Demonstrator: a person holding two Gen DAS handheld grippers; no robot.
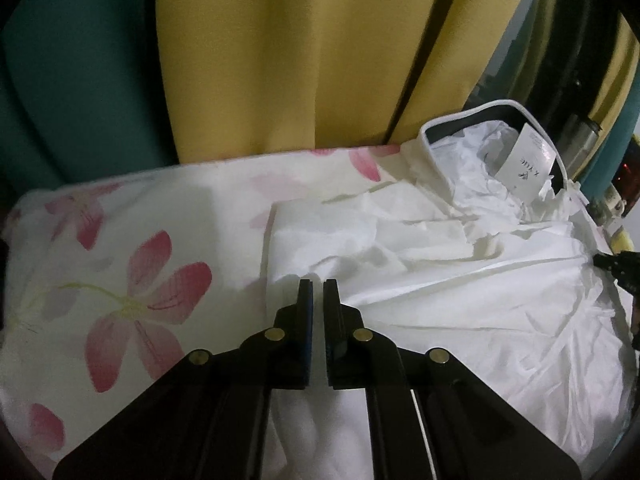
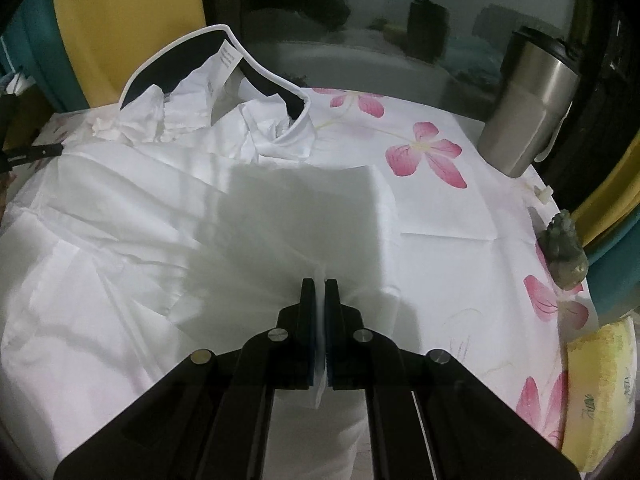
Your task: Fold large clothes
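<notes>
Shirt: white shirt [image 2: 120, 208] lies flat, in front of both grippers.
Right gripper [image 2: 319, 284]: pinching shirt cloth.
Left gripper [image 1: 318, 284]: nearly closed, holding nothing.

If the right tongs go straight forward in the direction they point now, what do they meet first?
The right tongs are shut on a fold of the white shirt. Straight ahead lies more shirt, then probably its collar; depth is unclear.
</notes>
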